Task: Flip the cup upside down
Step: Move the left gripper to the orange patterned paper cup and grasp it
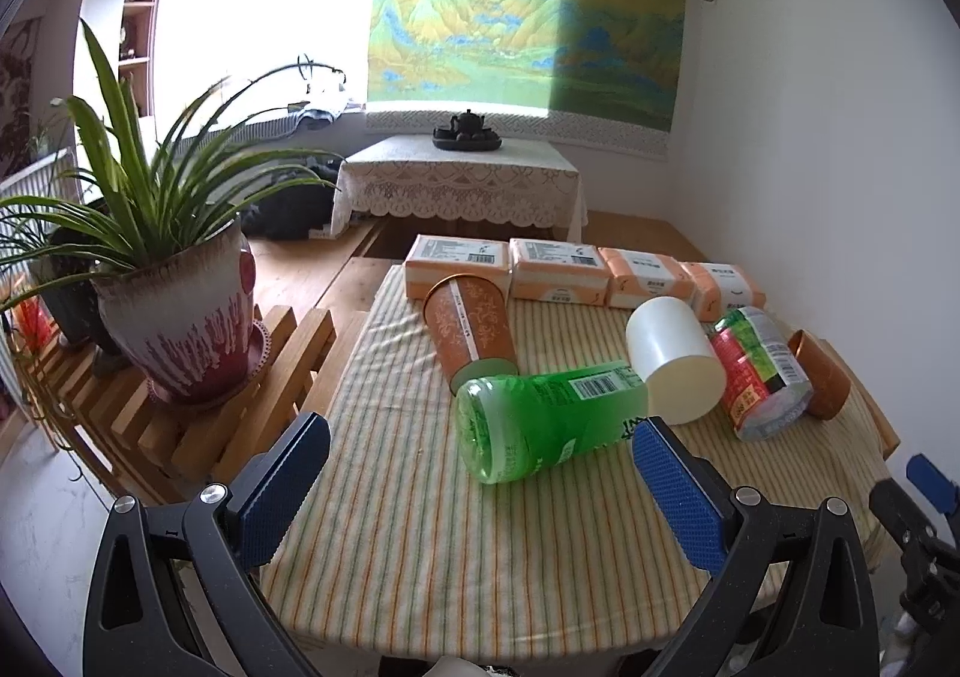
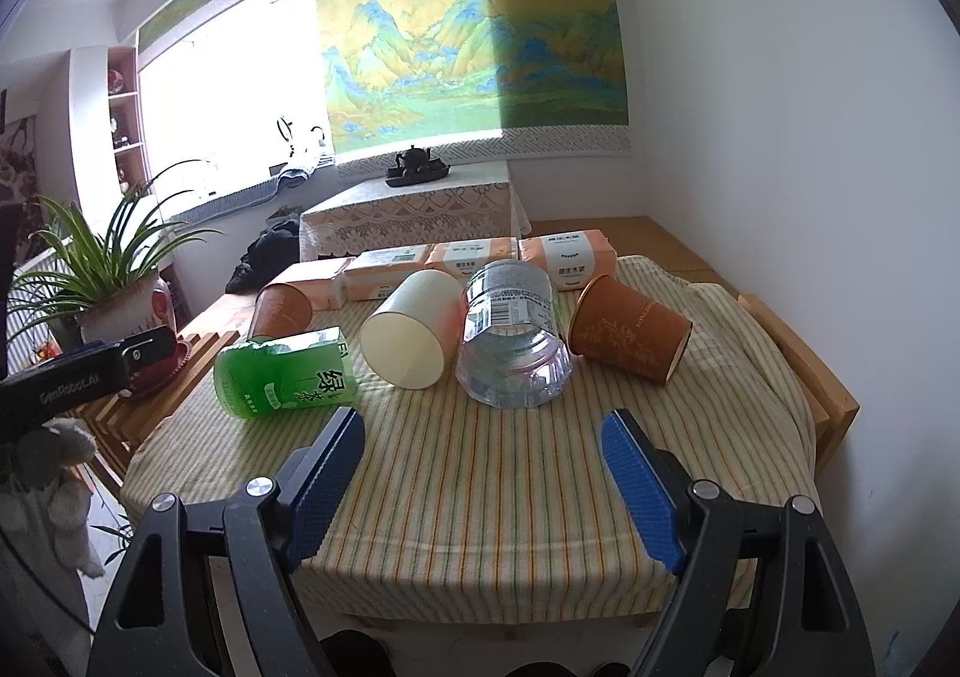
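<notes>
A white paper cup [image 1: 672, 365] [image 2: 414, 332] lies on its side mid-table, mouth toward me. An orange patterned cup [image 1: 471, 326] [image 2: 282, 311] lies on its side at the left. Another orange cup [image 2: 630, 332] [image 1: 819, 374] lies on its side at the right. My left gripper [image 1: 480, 488] is open and empty above the near table edge, just before the green bottle. My right gripper [image 2: 483, 482] is open and empty over the front of the striped cloth [image 2: 480, 473], short of the cups.
A green bottle [image 1: 540, 425] [image 2: 288, 377] and a clear labelled bottle [image 2: 513, 338] [image 1: 759, 371] lie on their sides among the cups. Tissue packs [image 1: 558, 269] line the far edge. A potted plant [image 1: 174, 311] stands on a slatted stand at the left. A white wall is to the right.
</notes>
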Action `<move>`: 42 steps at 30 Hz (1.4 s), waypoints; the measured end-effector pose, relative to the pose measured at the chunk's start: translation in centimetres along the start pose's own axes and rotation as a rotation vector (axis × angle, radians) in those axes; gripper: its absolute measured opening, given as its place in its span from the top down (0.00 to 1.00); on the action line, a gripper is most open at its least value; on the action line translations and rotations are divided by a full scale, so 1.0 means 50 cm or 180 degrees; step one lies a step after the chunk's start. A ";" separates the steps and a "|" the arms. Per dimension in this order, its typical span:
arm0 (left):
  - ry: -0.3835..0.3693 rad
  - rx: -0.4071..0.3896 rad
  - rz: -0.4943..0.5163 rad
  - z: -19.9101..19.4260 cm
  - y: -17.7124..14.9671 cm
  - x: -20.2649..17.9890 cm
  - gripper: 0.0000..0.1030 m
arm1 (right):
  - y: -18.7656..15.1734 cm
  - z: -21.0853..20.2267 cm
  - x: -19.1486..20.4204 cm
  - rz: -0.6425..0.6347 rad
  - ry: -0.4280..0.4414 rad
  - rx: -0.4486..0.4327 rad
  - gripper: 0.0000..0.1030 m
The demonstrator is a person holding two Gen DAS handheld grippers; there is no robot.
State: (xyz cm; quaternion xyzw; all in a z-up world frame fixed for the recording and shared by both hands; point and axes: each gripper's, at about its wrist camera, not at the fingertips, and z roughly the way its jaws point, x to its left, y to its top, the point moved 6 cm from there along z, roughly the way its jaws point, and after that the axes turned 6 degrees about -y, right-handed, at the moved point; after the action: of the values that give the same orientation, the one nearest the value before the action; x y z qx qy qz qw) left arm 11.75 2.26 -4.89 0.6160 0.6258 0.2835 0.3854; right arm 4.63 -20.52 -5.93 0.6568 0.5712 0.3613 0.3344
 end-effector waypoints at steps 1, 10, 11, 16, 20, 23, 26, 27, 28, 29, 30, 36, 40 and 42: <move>-0.0014 0.0037 -0.0016 0.009 0.005 0.003 0.01 | 0.000 0.001 -0.002 0.0006 -0.0003 0.0001 0.24; -0.0137 0.0545 -0.0144 0.135 0.064 0.036 0.01 | -0.007 0.007 -0.022 0.0080 -0.0031 0.0027 0.24; -0.0169 0.0629 -0.0182 0.153 0.070 0.040 0.01 | -0.007 0.007 -0.023 0.0086 -0.0034 0.0030 0.24; -0.0256 0.0992 -0.0435 0.252 0.091 0.063 0.01 | -0.010 0.009 -0.033 0.0124 -0.0029 0.0042 0.24; -0.0159 0.1155 -0.0467 0.317 0.096 0.076 0.01 | -0.014 0.011 -0.043 0.0141 -0.0043 0.0060 0.24; -0.0128 0.1314 -0.0532 0.365 0.092 0.086 0.01 | -0.018 0.013 -0.052 0.0163 -0.0065 0.0069 0.24; -0.0119 0.1408 -0.0645 0.390 0.086 0.100 0.03 | -0.020 0.014 -0.064 0.0192 -0.0098 0.0075 0.24; -0.0113 0.1425 -0.0669 0.396 0.085 0.104 0.04 | -0.020 0.015 -0.068 0.0200 -0.0108 0.0081 0.24; -0.0123 0.1439 -0.0692 0.404 0.084 0.106 0.05 | -0.021 0.016 -0.071 0.0210 -0.0114 0.0085 0.24; -0.0126 0.1453 -0.0720 0.411 0.082 0.109 0.05 | -0.021 0.017 -0.074 0.0217 -0.0117 0.0086 0.24; -0.0129 0.1461 -0.0743 0.416 0.080 0.110 0.05 | -0.022 0.019 -0.077 0.0224 -0.0124 0.0091 0.24; -0.0165 0.1539 -0.0769 0.430 0.069 0.115 0.17 | -0.024 0.022 -0.077 0.0218 -0.0121 0.0105 0.24; -0.0170 0.1535 -0.0805 0.427 0.070 0.123 0.29 | -0.026 0.024 -0.073 0.0215 -0.0119 0.0117 0.24; -0.0184 0.1531 -0.0820 0.426 0.070 0.128 0.34 | -0.026 0.023 -0.070 0.0212 -0.0118 0.0121 0.24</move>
State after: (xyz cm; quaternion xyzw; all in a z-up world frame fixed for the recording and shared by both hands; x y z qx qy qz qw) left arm 31.78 6.29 -14.40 0.6130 0.7371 0.0577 0.2787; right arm 4.65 -23.88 -7.97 0.6882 0.5495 0.3491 0.3201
